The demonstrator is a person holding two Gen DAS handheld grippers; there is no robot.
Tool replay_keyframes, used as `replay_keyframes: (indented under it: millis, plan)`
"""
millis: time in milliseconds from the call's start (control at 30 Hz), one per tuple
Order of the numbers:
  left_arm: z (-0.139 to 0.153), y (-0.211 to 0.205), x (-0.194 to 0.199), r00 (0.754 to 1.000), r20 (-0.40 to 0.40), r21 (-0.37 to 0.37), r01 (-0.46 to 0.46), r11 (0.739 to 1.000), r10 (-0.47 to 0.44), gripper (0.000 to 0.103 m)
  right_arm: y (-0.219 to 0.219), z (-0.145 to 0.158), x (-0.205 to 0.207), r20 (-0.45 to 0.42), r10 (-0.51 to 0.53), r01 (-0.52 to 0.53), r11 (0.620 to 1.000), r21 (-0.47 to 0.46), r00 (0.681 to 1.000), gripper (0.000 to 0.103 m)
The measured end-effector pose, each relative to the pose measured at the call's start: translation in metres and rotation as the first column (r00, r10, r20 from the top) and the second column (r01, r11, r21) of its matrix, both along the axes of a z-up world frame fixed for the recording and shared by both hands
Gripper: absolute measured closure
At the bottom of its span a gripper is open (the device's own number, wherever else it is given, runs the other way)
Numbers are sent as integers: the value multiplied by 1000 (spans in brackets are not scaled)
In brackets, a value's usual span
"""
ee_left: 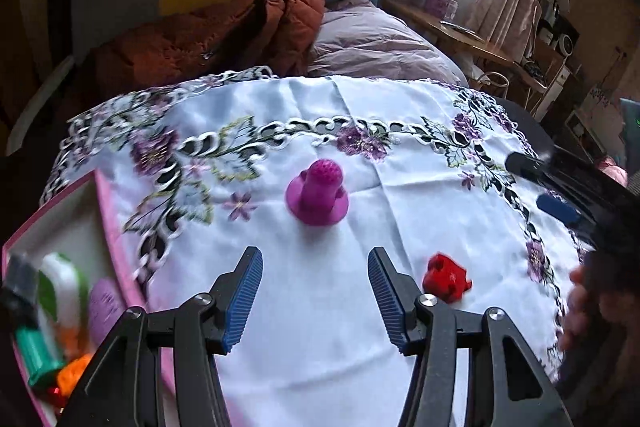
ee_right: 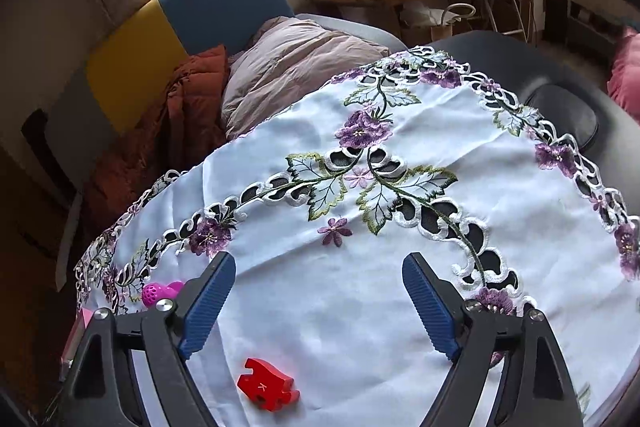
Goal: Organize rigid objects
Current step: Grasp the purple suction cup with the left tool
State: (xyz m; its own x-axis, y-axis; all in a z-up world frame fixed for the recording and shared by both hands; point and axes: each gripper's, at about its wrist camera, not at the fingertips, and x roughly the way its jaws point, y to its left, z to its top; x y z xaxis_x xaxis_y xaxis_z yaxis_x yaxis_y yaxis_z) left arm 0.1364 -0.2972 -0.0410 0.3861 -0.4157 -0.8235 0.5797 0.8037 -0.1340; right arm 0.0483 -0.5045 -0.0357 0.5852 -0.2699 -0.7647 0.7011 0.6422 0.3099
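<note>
Two claws are up over my worktop and both stand with their blue-padded jaws wide apart, gripping nothing. My left claw (ee_left: 315, 279) hangs above the white embroidered cloth (ee_left: 360, 327), and straight ahead of it, well beyond the fingertips, the magenta knobbed toy (ee_left: 317, 193) stands upright on its round base. A red puzzle piece (ee_left: 446, 277) lies flat on the cloth just right of that claw's right finger. At the left edge I see the pink-rimmed box (ee_left: 105, 211), which already holds several things: a green-and-white item, a teal cylinder, something orange and a pale purple piece, all too blurred for me to name. My right claw (ee_right: 319, 277) hovers over the cloth (ee_right: 340, 307) too, and in its view the red puzzle piece (ee_right: 267, 389) sits low between the fingers, nearer the left one, with a letter K on its face. The magenta toy (ee_right: 160, 293) peeks out just behind the left finger. From the left camera, the right claw (ee_left: 532, 187) appears at the far right, blurred
</note>
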Motion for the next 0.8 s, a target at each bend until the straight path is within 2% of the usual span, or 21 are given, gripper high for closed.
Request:
replay_keyframes:
  millis: [400,600,667,700,800]
  plan:
    - [-26,-49,43,1000,-6,1,-26,1000,26,46,2,0,4,26,35,-36,998,42,999,15]
    - [-42,-60,59,998,-12,19,-58,998,58,46,2,0,4,36,40,-42,998,49,999,15]
    - [-49,-61,65,998,-29,21,-59,998,59,65,2,0,5,34,41,-43,998,49,999,15]
    - [-53,-61,68,998,-43,26,-54,998,55,69,1,0,6,33,41,-43,998,50,999,15]
    - [-50,-52,63,997,-60,-18,-49,999,48,70,1,-1,7,28,47,-48,998,50,999,15]
